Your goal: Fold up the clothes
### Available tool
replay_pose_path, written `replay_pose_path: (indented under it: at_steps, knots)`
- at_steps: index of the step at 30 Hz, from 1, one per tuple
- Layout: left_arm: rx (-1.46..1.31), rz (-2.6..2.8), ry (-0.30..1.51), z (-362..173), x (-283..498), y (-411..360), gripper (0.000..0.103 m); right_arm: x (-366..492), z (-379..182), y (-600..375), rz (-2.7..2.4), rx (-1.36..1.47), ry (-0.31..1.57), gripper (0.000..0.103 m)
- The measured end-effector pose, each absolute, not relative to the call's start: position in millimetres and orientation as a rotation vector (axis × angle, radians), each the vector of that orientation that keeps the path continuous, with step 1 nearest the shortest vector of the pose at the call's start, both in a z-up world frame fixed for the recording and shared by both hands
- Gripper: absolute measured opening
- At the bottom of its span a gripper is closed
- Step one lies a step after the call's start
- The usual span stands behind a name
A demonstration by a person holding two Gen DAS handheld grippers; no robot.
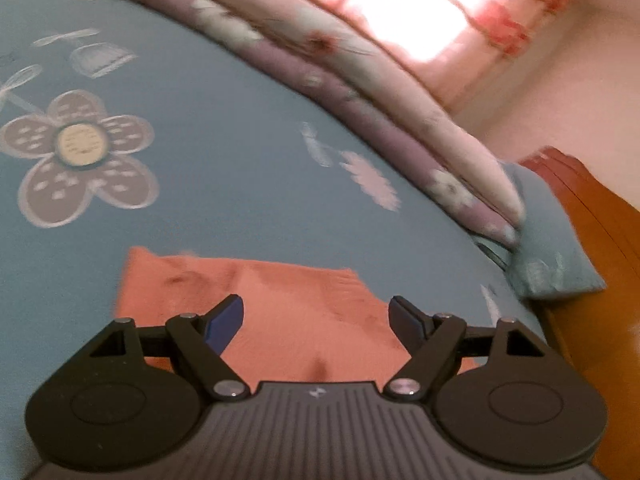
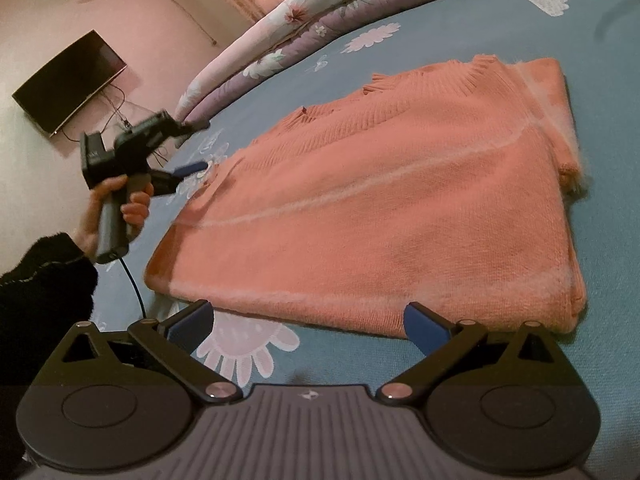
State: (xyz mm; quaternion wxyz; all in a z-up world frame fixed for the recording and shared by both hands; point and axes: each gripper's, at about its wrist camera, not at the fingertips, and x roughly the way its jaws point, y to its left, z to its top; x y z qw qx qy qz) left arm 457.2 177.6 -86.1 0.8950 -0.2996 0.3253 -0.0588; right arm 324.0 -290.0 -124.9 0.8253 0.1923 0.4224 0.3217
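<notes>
The orange sweater point(image 2: 360, 200) looks soft, limp and light; I would pinch its near hem. My left gripper point(image 1: 316, 322) and right gripper point(image 2: 306, 326) both stand wide apart, empty.

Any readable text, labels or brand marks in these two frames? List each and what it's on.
No readable words or numbers in either view.
Left gripper body: small pale emblem, not letters.
Right gripper body: same small emblem, too small to read.
Sweater: no label visible.
Bedsheet: flower prints only.

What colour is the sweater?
Salmon orange sweater, with faint pale streaks; right wrist view.
</notes>
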Motion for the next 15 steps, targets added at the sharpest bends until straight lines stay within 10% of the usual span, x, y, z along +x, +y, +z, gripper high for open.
replay_pose_path:
  at_steps: [15]
  knots:
    - [-0.301, -0.151, 0.775, -61.5, 401.1, 103.5, 0.085, 321.1, -126.1, -288.1, 0.668, 0.420, 0.882, 0.103]
